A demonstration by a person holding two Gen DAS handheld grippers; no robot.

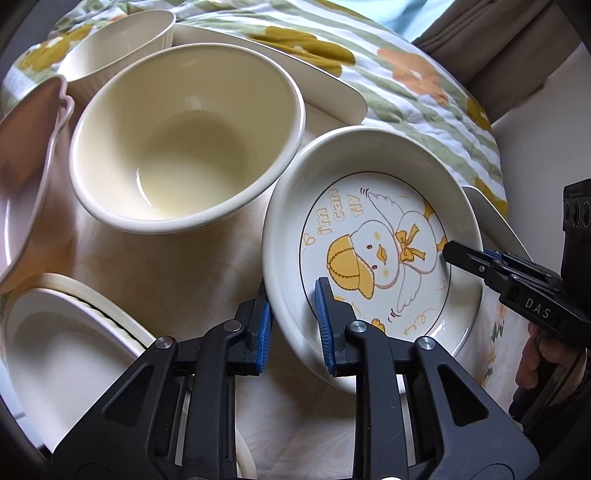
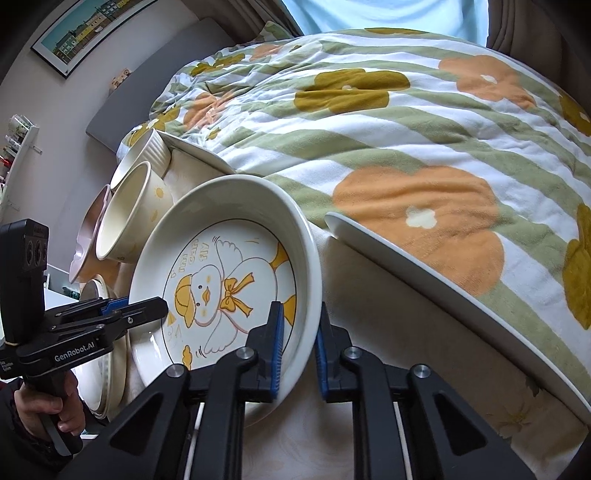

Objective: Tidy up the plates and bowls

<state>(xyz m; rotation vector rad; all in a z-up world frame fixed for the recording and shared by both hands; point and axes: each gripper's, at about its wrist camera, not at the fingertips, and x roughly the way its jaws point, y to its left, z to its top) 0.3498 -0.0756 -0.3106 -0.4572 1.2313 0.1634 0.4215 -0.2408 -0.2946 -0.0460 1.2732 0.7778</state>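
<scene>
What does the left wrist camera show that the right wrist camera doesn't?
Only the left wrist view looks down into the large cream bowl and shows the scalloped white plate stacked at lower left. Only the right wrist view shows the framed picture on the wall, a wall shelf, and the hand holding the left gripper. Both show the duck plate, gripped at opposite rims by the left gripper and the right gripper, plus the floral blanket.

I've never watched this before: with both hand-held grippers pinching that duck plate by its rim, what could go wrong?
1. The left hand-held gripper and right hand-held gripper hold only the duck plate by its glossy rim; it might slip.
2. The cream bowl sits close beside; a tilted lift could knock it.
</scene>
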